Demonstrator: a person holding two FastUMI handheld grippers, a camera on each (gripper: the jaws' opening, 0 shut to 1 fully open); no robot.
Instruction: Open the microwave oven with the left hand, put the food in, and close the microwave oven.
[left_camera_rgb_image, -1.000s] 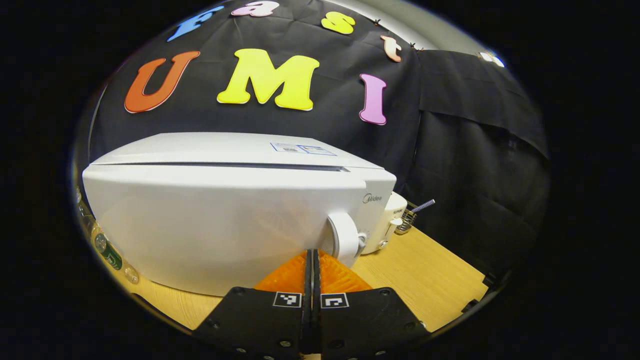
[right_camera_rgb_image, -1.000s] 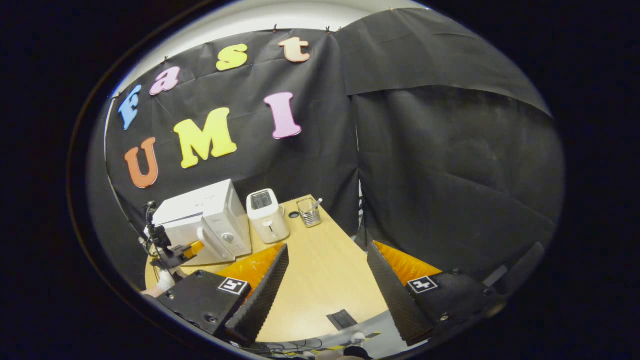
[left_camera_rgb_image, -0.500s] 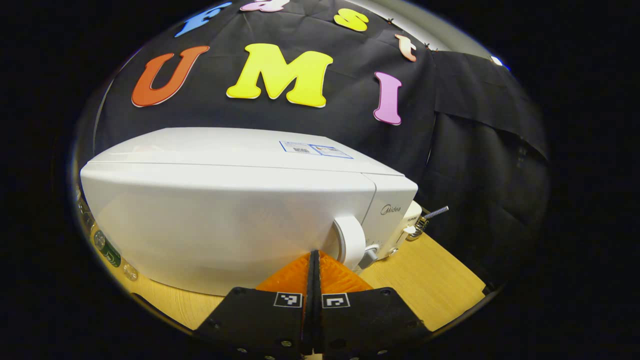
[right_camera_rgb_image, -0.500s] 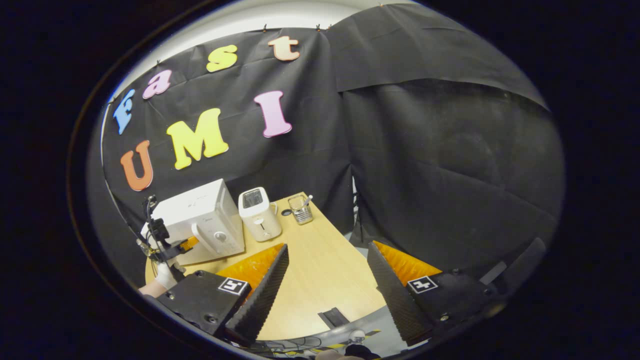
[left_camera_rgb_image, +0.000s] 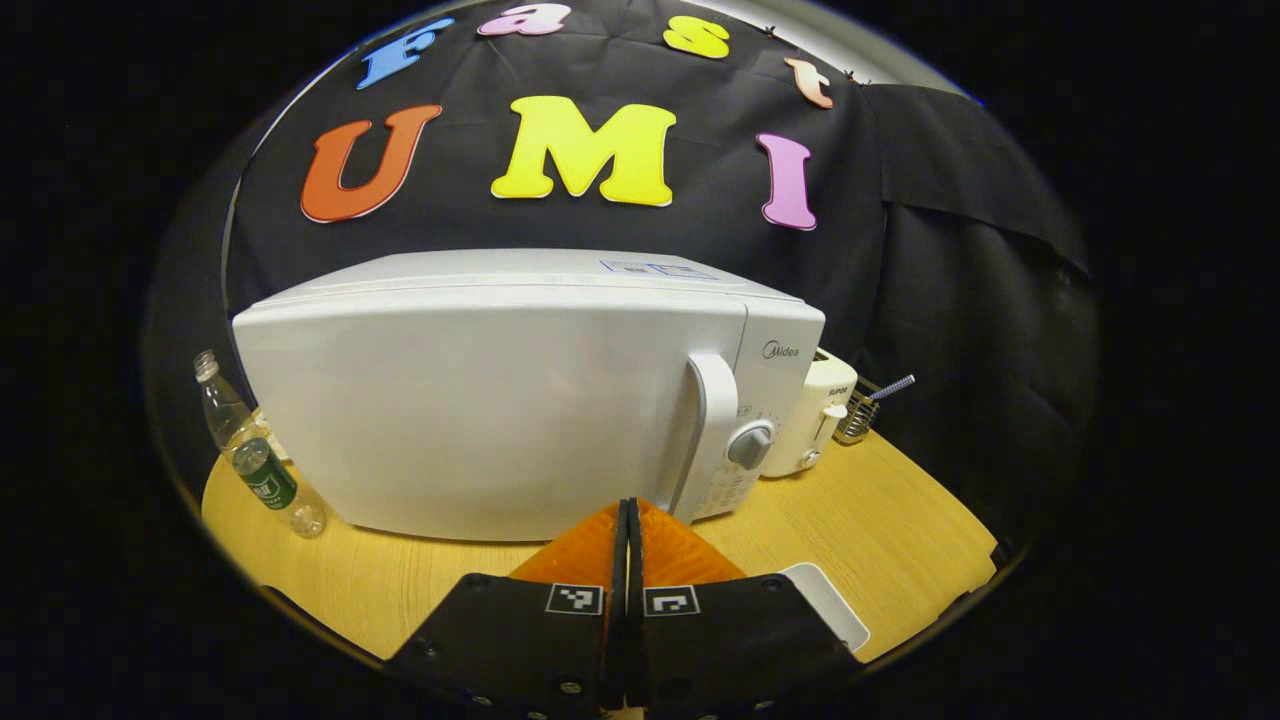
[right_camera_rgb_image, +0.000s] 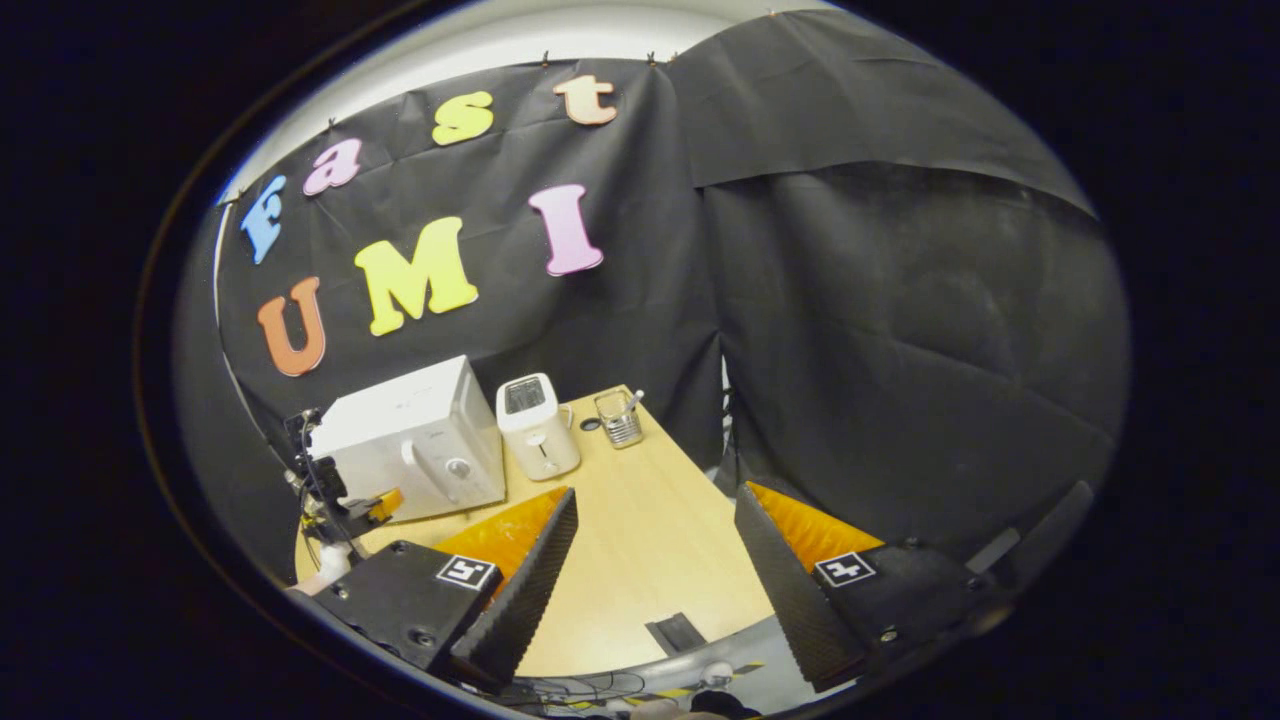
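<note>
The white microwave (left_camera_rgb_image: 500, 400) stands on the wooden table with its door flat against the body. Its vertical handle (left_camera_rgb_image: 708, 430) and round knob (left_camera_rgb_image: 750, 446) face me. My left gripper (left_camera_rgb_image: 627, 512) is shut on nothing, a short way in front of the door's lower edge, just left of the handle. In the right gripper view the microwave (right_camera_rgb_image: 415, 440) sits far off at the table's left, with the left gripper (right_camera_rgb_image: 385, 503) in front of it. My right gripper (right_camera_rgb_image: 655, 520) is open and empty above the table's near side.
A plastic bottle (left_camera_rgb_image: 255, 460) stands left of the microwave. A white toaster (left_camera_rgb_image: 820, 415) and a wire utensil holder (left_camera_rgb_image: 862, 418) stand to its right. A white tray's corner (left_camera_rgb_image: 828, 605) lies near my left gripper. The table edge (right_camera_rgb_image: 700, 640) runs below the right gripper.
The microwave door, slightly ajar a second ago, is now flush with the body. My left gripper has drawn back from the door. The right gripper has barely moved.
</note>
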